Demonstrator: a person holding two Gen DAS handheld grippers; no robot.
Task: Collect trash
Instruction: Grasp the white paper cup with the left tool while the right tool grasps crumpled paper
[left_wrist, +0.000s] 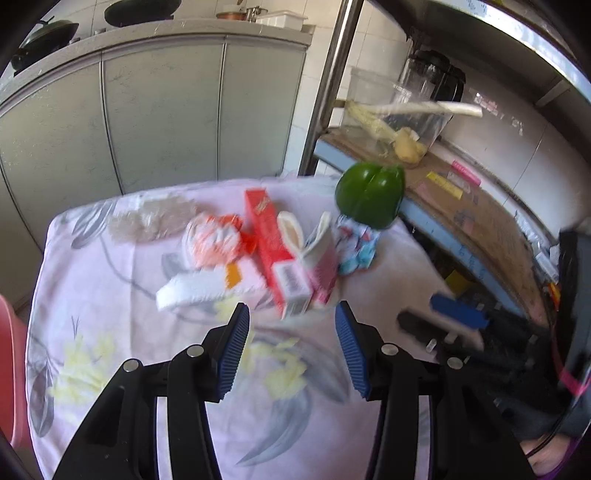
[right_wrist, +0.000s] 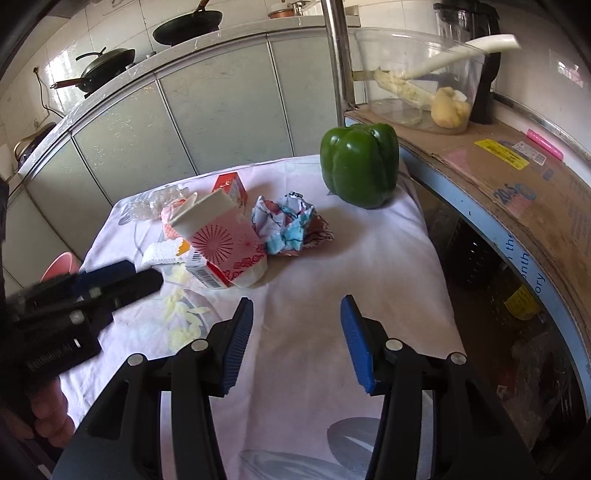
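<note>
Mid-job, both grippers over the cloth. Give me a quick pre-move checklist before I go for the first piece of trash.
1. Left gripper open, empty: ok.
2. Right gripper open, empty: ok.
3. Crumpled wrapper unobstructed ahead of the right gripper: ok.
4. Pink carton leaning on the red box, may shift when pulled: not ok.
5. Green pepper apart from the trash pile: ok.
6. Trash bin location: cannot tell.

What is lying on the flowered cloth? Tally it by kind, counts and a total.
Cardboard boxes: 2, long red box and pink carton
Crumpled paper: 1, paper ball
Soft wrappers: 3, clear bag, orange-white wrapper, white packet
Vegetables: 1, green pepper
Total: 7
</note>
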